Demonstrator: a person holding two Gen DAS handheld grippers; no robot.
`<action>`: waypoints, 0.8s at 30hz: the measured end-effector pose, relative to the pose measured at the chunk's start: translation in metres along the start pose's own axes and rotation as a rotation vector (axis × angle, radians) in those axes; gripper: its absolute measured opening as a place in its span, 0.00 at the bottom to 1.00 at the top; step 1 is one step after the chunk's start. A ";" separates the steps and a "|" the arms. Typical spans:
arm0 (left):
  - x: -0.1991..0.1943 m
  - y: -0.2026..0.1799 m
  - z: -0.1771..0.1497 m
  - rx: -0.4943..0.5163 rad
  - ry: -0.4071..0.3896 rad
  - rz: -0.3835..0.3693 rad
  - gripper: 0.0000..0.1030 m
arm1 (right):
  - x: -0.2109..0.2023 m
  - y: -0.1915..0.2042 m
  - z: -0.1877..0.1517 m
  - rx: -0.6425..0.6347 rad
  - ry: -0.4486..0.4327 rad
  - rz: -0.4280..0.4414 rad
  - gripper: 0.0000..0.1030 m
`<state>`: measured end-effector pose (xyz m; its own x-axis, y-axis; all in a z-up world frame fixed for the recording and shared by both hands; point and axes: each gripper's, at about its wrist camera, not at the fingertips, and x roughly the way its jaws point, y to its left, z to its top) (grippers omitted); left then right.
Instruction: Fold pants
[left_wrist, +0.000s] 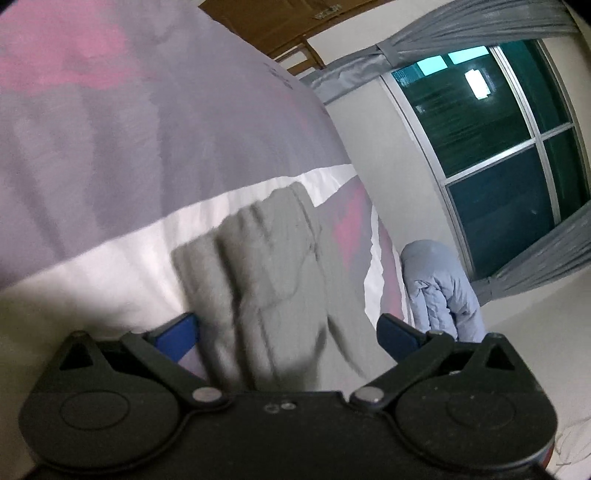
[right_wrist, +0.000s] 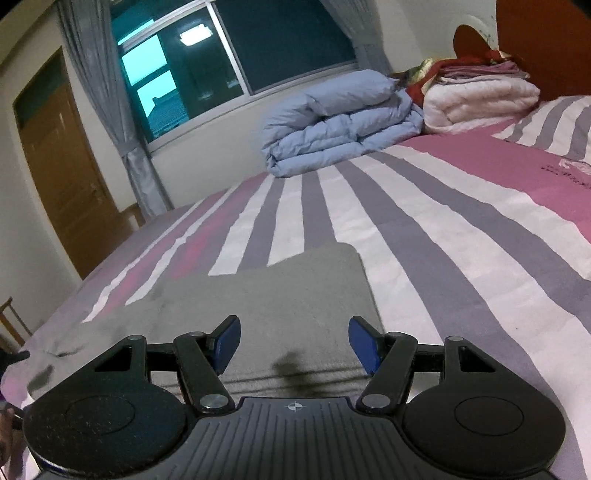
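Grey pants (right_wrist: 280, 295) lie flat on the striped bed cover (right_wrist: 461, 236), folded into a broad panel. My right gripper (right_wrist: 294, 345) is open just above the near edge of the pants, with the blue pads (right_wrist: 227, 343) apart and empty. In the left wrist view the same grey pants (left_wrist: 266, 280) look rumpled and pass between the blue pads (left_wrist: 397, 334) of my left gripper (left_wrist: 288, 332), which is open and hovers close over the cloth. This view is tilted and blurred.
A folded light blue duvet (right_wrist: 343, 122) lies at the far side of the bed, with a white quilt and a stack of folded cloths (right_wrist: 480, 92) beside it. A window with grey curtains (right_wrist: 236, 55) and a wooden door (right_wrist: 62, 166) are behind the bed.
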<state>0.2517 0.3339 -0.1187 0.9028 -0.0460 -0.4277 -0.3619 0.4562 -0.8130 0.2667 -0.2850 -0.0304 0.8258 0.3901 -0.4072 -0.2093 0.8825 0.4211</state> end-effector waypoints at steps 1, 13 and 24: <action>0.005 -0.002 0.002 0.016 0.002 0.006 0.94 | 0.001 -0.004 0.002 0.018 0.000 -0.005 0.63; 0.003 0.016 0.004 0.063 -0.048 -0.006 0.30 | 0.003 -0.042 0.017 0.150 -0.008 -0.034 0.63; -0.025 -0.046 -0.018 0.238 -0.140 -0.144 0.24 | -0.010 -0.088 0.025 0.295 -0.026 -0.075 0.63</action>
<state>0.2415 0.2982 -0.0773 0.9700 -0.0095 -0.2429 -0.1786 0.6502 -0.7385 0.2895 -0.3729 -0.0429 0.8471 0.3163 -0.4270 0.0108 0.7932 0.6089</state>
